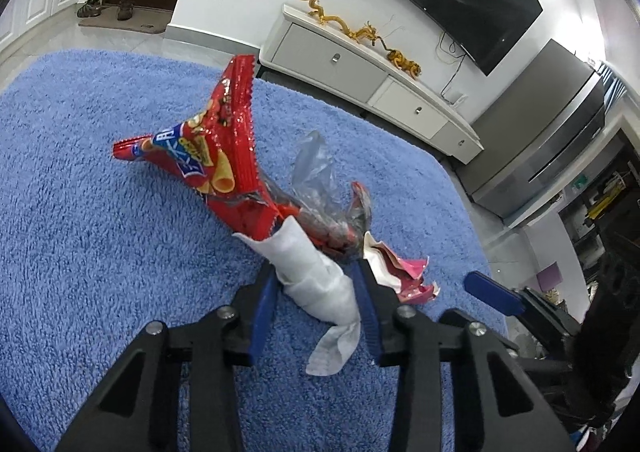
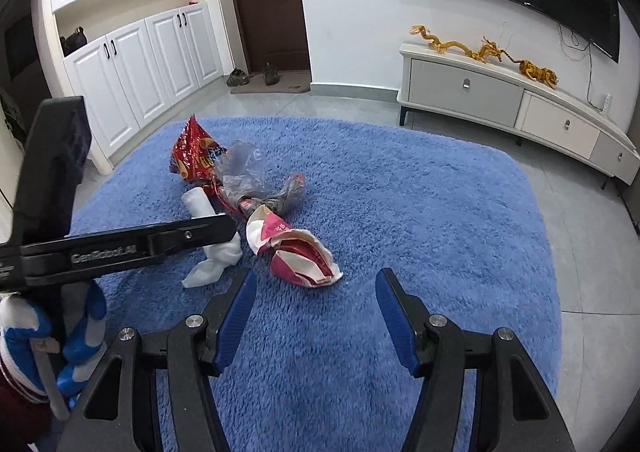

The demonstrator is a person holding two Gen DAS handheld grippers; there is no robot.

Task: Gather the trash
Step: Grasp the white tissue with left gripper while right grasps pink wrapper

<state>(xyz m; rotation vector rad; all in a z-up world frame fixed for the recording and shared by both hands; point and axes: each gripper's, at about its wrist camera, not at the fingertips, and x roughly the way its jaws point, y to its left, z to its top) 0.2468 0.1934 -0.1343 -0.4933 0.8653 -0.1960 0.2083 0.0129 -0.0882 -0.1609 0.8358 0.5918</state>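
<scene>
The left gripper (image 1: 316, 284) is closed on a bundle of trash and holds it above the blue rug (image 1: 100, 232). Between its blue pads (image 1: 262, 308) sits a rolled white tissue (image 1: 316, 280), and one end of the tissue hangs down behind the fingertips. In front of the tissue, a red snack bag (image 1: 224, 147) sticks out forward and to the left of this gripper, and a clear plastic film (image 1: 316, 171) stands up just beside it. A crumpled pink and white wrapper (image 1: 400, 272) touches the outer side of the right finger; I cannot tell if it is pinched too or only leans there. The right gripper (image 2: 316, 292) is wide open and holds nothing. It hovers over the rug, with the pink wrapper (image 2: 296, 252) just in front of its left finger (image 2: 236, 312). In the right wrist view the whole bundle lies ahead and to the left, and the left gripper's black arm (image 2: 132, 244) crosses over the tissue (image 2: 212, 256). The snack bag (image 2: 192, 151) is the farthest piece from the right gripper.
</scene>
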